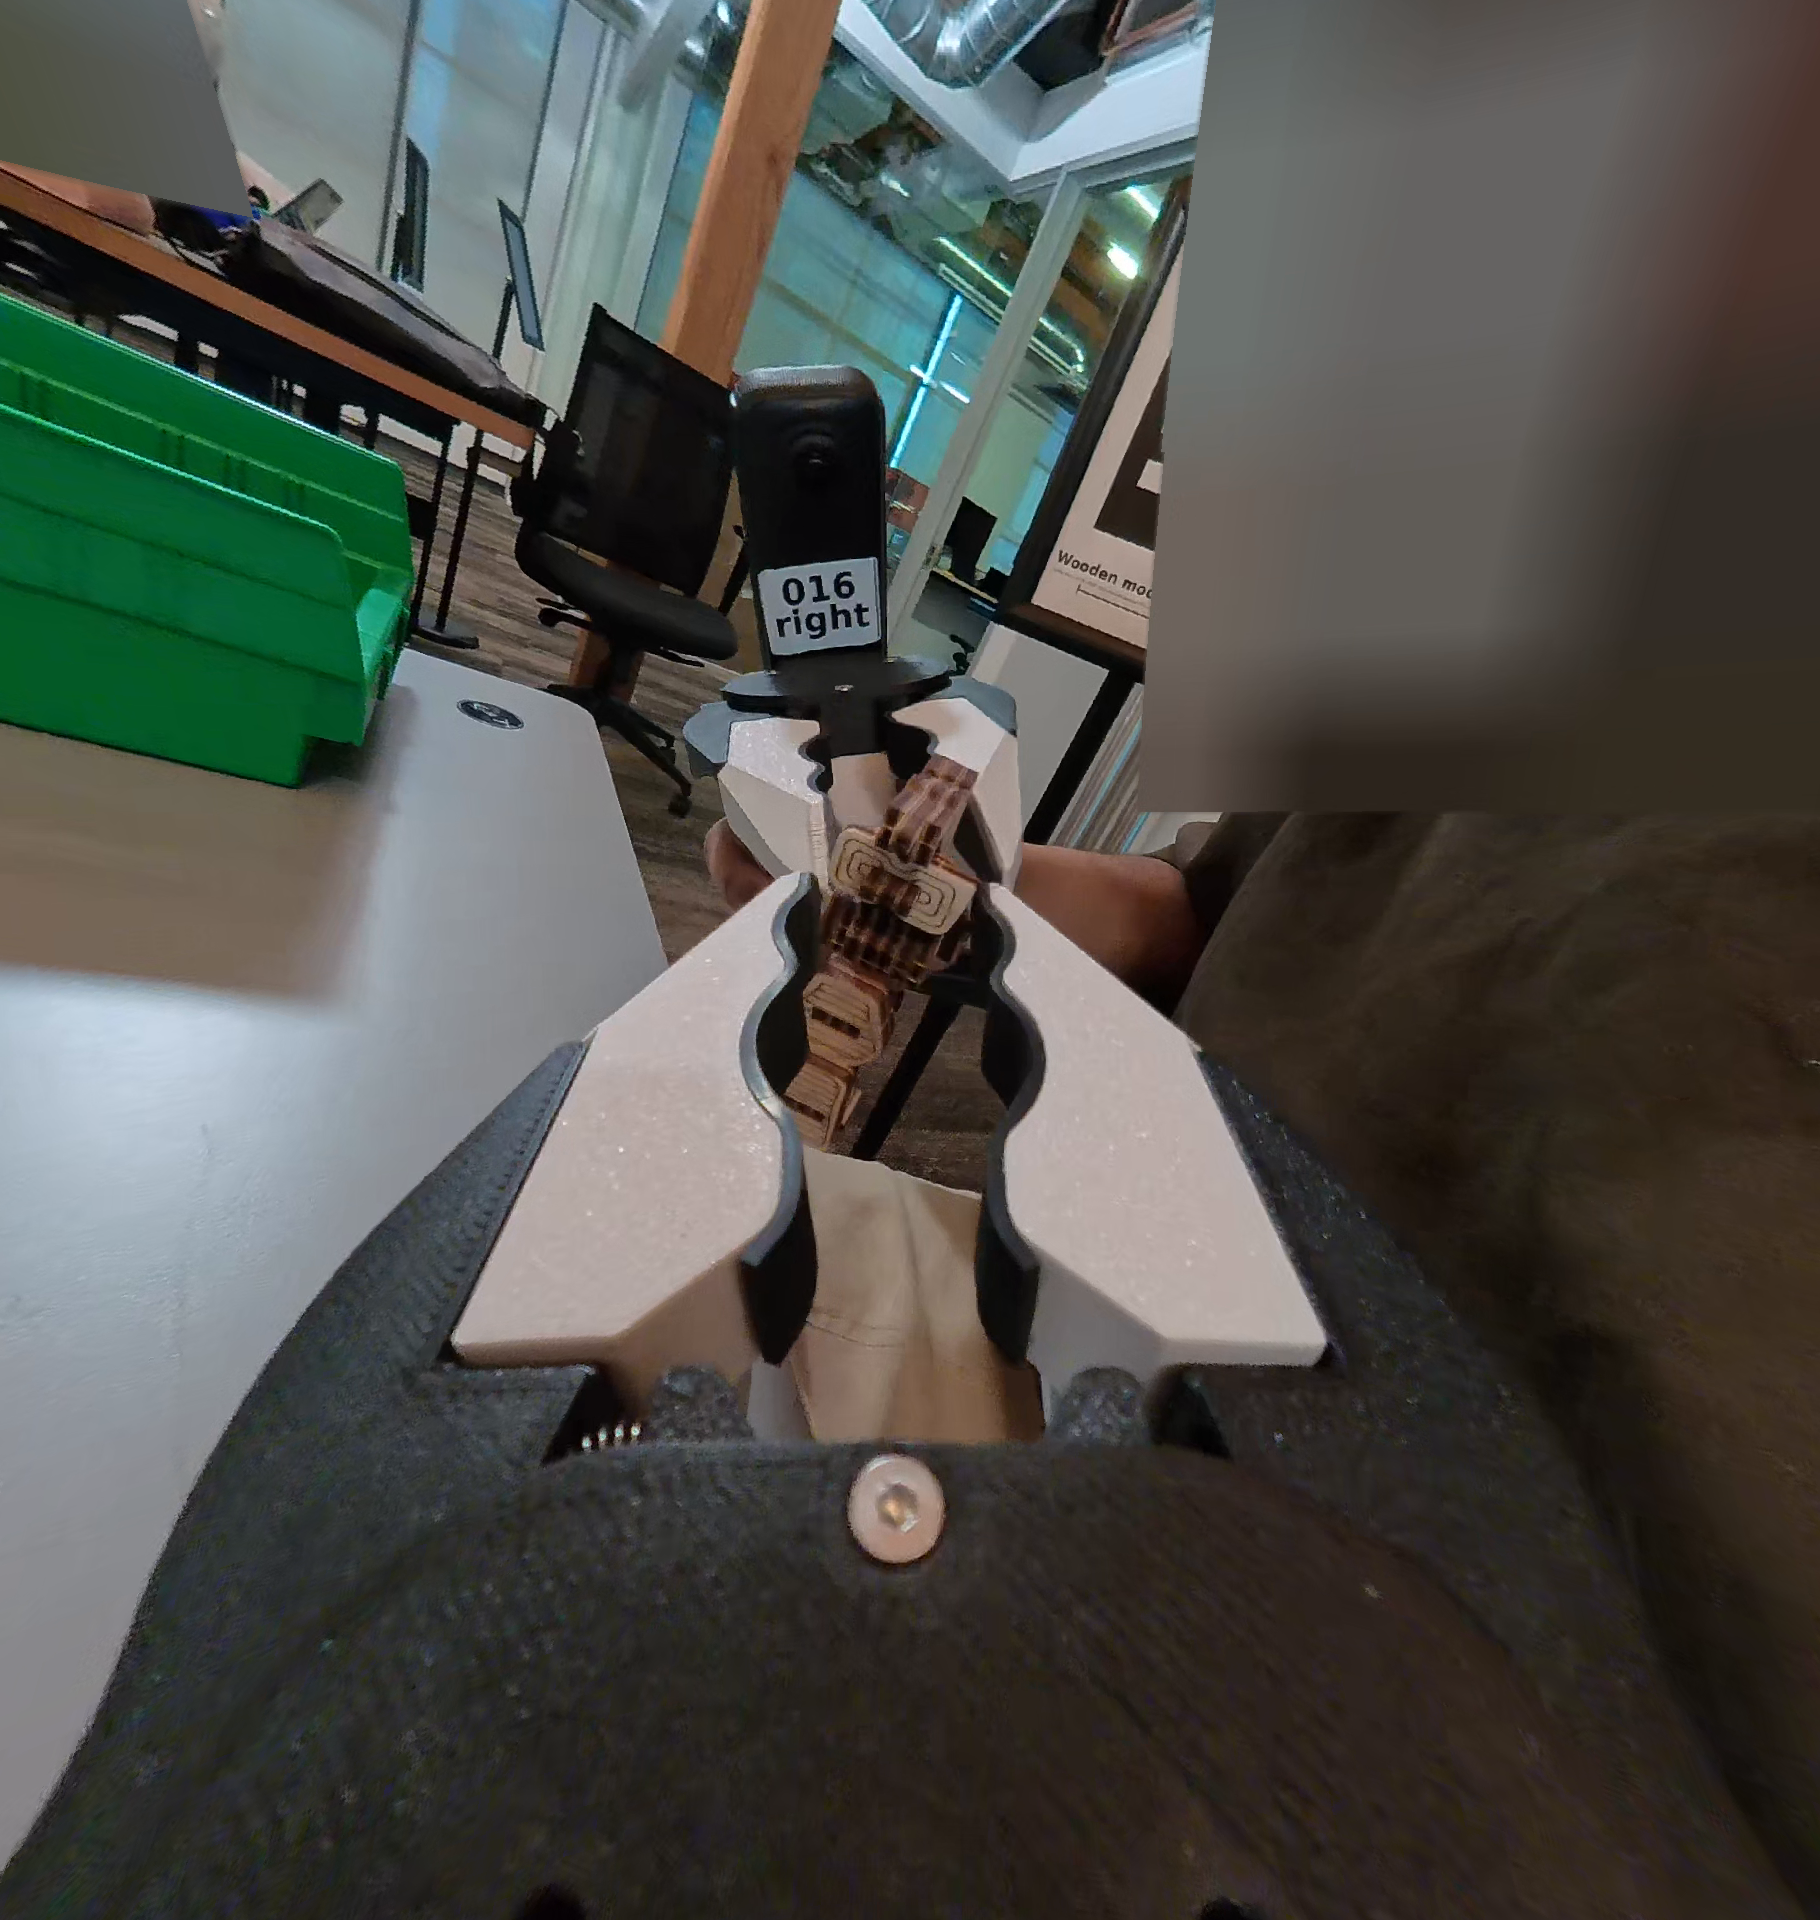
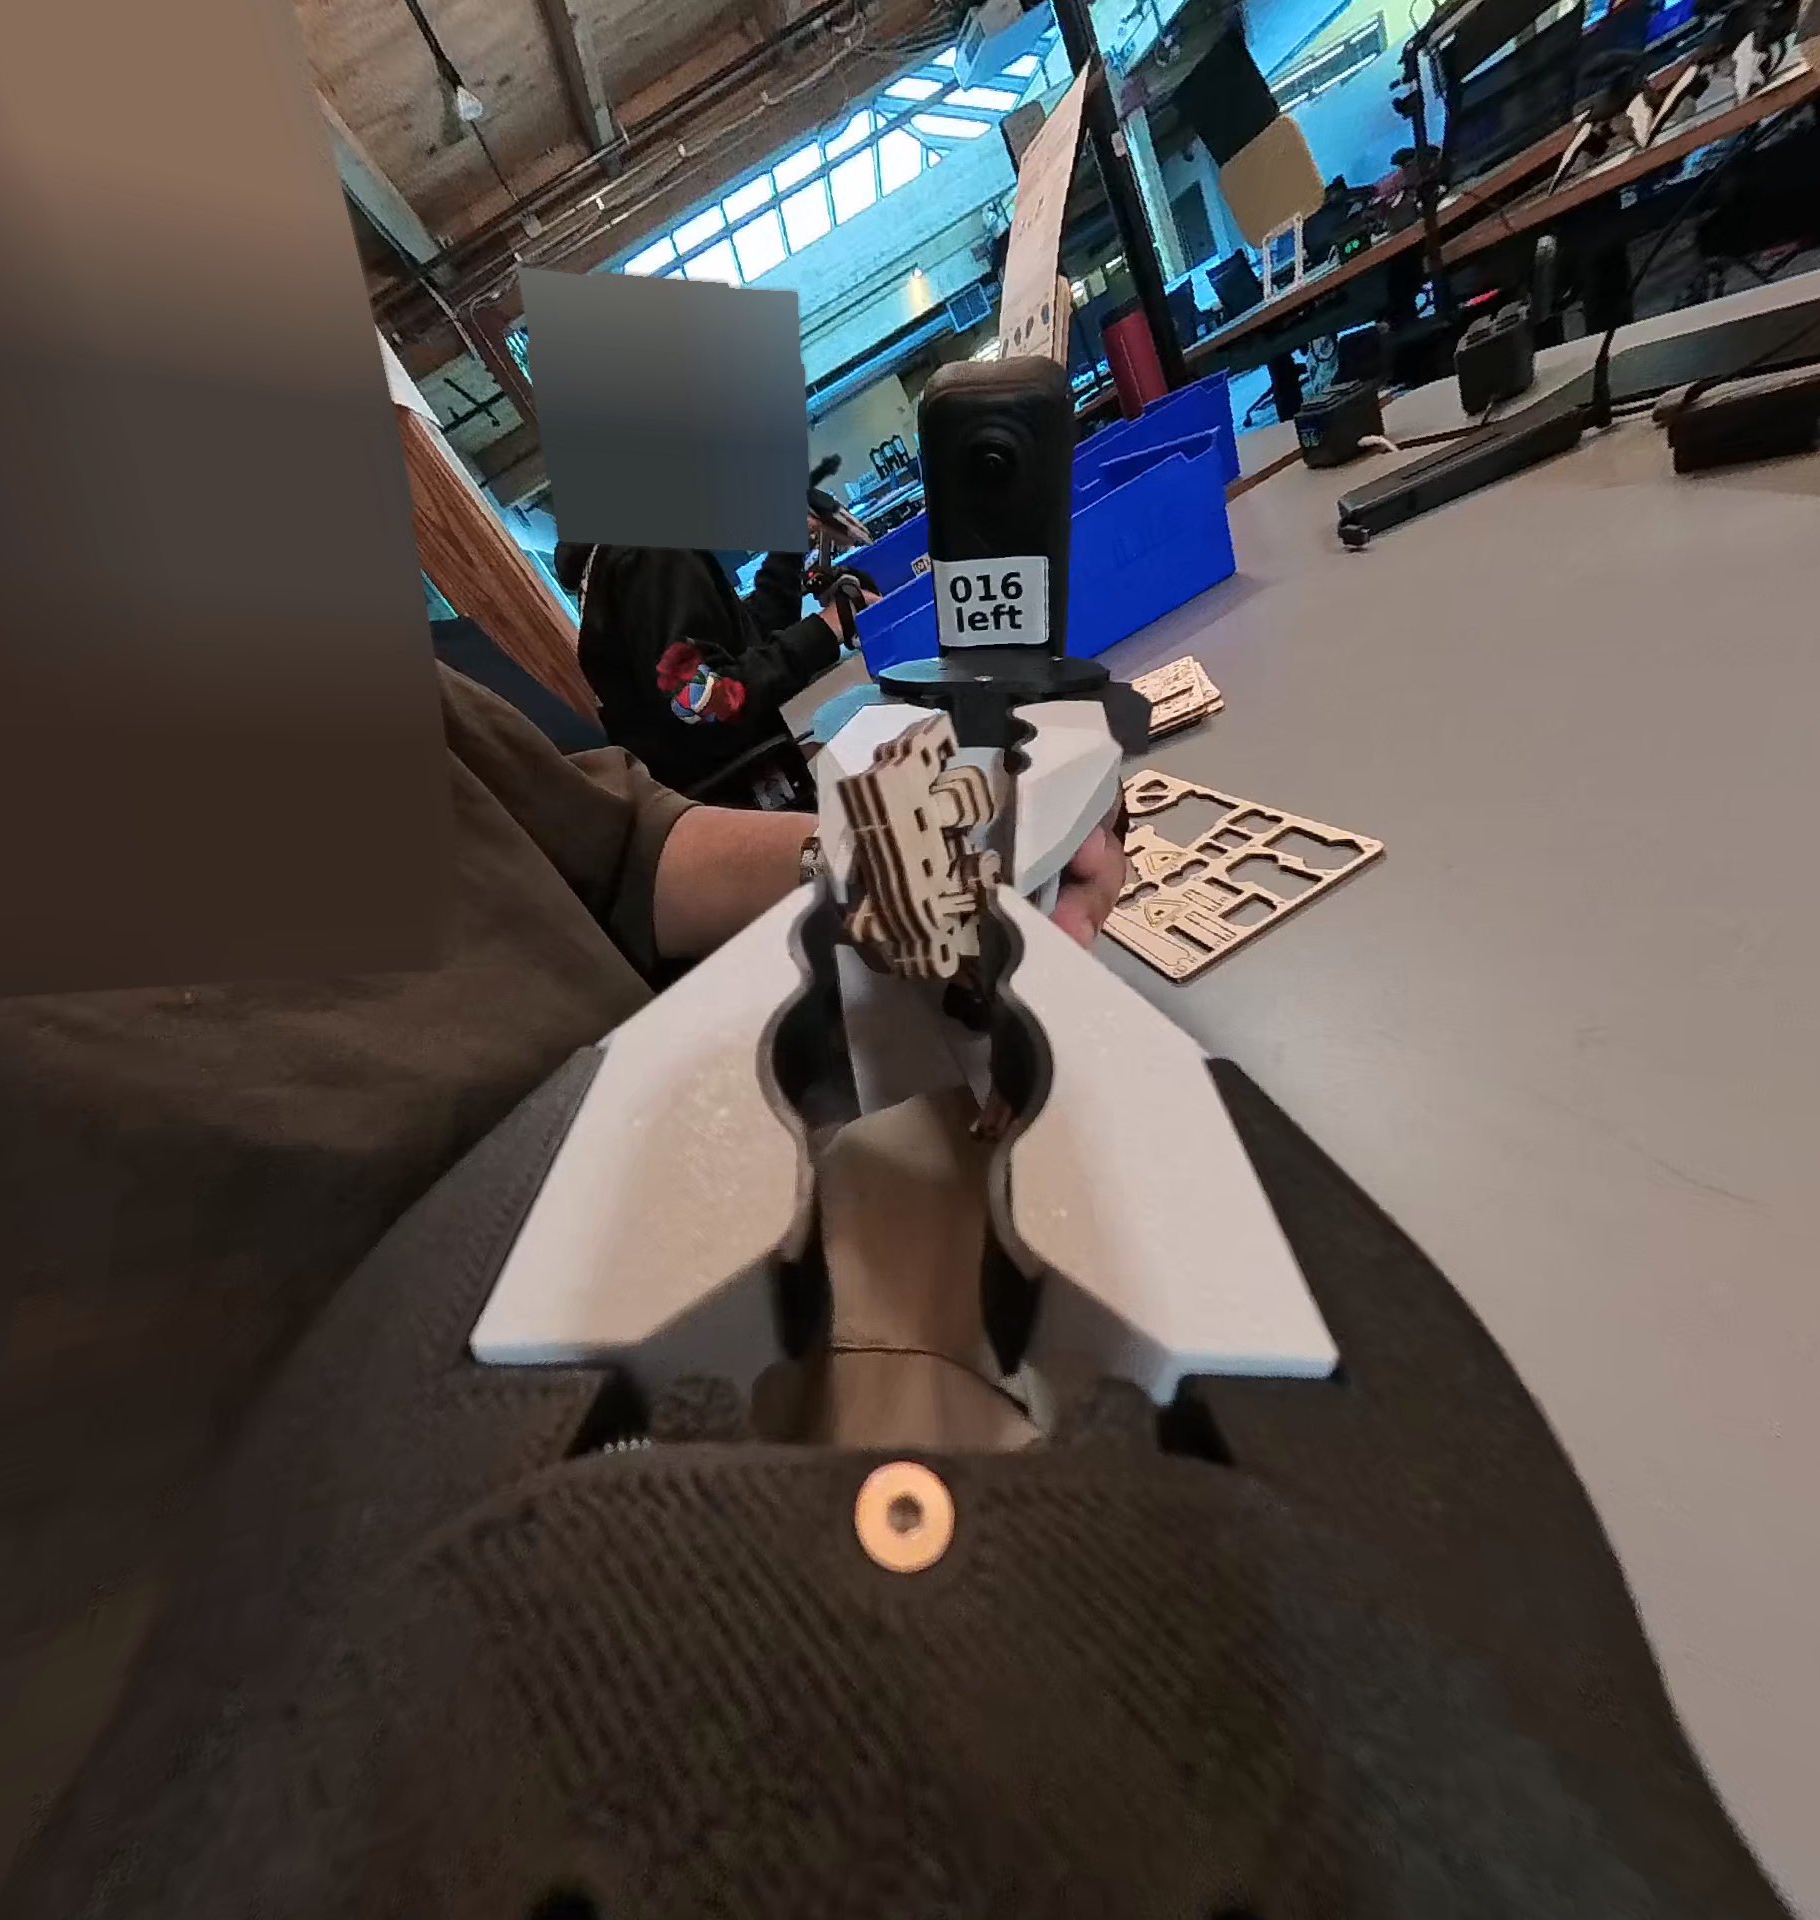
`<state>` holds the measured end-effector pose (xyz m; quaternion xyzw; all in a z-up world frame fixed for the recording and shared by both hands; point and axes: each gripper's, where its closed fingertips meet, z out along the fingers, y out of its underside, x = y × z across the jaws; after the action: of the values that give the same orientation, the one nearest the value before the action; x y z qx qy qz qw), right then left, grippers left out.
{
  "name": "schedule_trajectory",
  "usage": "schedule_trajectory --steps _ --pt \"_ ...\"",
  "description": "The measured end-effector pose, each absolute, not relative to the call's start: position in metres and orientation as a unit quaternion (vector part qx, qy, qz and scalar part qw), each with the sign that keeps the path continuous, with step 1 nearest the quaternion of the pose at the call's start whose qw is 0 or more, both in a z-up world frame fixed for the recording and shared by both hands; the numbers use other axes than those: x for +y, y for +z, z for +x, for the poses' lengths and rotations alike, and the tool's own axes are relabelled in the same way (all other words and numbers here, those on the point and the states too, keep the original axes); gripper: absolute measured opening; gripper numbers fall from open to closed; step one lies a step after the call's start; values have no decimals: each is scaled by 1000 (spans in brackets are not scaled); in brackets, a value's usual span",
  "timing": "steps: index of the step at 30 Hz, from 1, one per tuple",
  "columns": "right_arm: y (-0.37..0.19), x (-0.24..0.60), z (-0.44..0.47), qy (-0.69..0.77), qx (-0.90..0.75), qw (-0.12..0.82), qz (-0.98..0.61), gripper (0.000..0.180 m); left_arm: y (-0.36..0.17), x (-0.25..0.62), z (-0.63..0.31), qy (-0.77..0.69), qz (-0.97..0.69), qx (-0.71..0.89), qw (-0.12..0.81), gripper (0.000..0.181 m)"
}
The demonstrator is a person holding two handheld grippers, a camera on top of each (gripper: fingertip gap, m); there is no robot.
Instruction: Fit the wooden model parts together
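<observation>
The wooden model (image 1: 890, 894) is a stack of laser-cut plywood layers held in the air between the two grippers, which face each other tip to tip. My left gripper (image 1: 895, 925) has its white fingers closed on the model's lower part. My right gripper (image 1: 885, 790) faces it and grips the model's upper end. In the right wrist view the right gripper (image 2: 906, 920) is closed on the model (image 2: 916, 852), and the left gripper (image 2: 973, 790) holds it from the far side. Hands show behind each gripper.
A grey table (image 2: 1508, 935) carries a cut-out plywood sheet (image 2: 1238, 873), a small stack of wooden sheets (image 2: 1181, 691), blue bins (image 2: 1145, 520) and black gear at the back. Green bins (image 1: 158, 571) stand on the table's left. A person in black (image 2: 677, 665) sits beyond. My two grippers' fingertips are within a few centimetres of each other.
</observation>
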<state>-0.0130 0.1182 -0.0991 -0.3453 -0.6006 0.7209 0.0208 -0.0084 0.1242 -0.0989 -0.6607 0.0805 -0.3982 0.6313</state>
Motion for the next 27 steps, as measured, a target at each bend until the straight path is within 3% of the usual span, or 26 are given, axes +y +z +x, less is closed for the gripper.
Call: schedule_trajectory --steps 3,13,21,27 --pt "-98 118 -13 718 -606 38 -341 33 -99 126 -11 -387 -662 76 638 25" --pt "-101 122 -16 664 -656 155 -324 26 -96 128 -12 -379 -656 66 649 24" --pt "-98 123 -14 661 -662 170 -310 25 -92 123 -6 -386 -655 86 644 33" --pt "-96 120 -10 665 -665 166 -298 25 -94 120 -4 -371 -662 106 643 25"
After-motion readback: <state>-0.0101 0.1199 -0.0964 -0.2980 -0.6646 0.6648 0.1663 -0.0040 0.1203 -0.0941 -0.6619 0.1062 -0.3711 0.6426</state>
